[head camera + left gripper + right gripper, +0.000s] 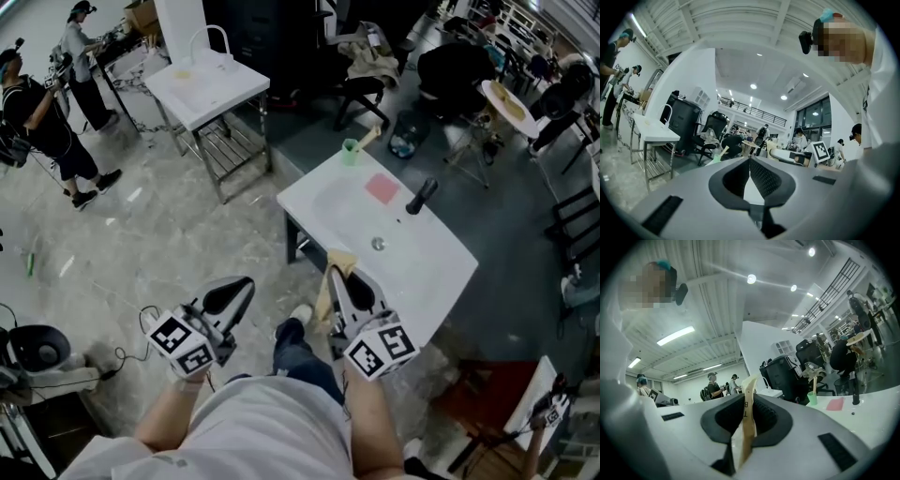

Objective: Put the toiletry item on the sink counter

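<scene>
While the right gripper [343,278] has its jaws pressed nearly together on a thin, tan packet [325,292], the left gripper [246,284] hangs at its 9 o'clock with nothing in it. In the right gripper view the packet [746,427] stands edge-on between the dark pads, and its top sticks up past the fingertips. It carries dark letters, but they are too small to read for sure. In the left gripper view the left gripper [750,160] shows its tips meeting, with nothing between them.

The white sink counter [441,272] lies at 1 o'clock from the right gripper, and the packet's upper end overlaps the counter's near edge in the head view. The packet is held in the air, not resting on the surface. From the drain [378,244], a black faucet [422,195] stands at 1 o'clock, a flat pink piece [382,187], possibly soap or a cloth, lies at 12 o'clock, and a green cup [351,150] sits at 11 o'clock on the far corner. A second white sink stand [206,84] is well apart at 10 o'clock.
</scene>
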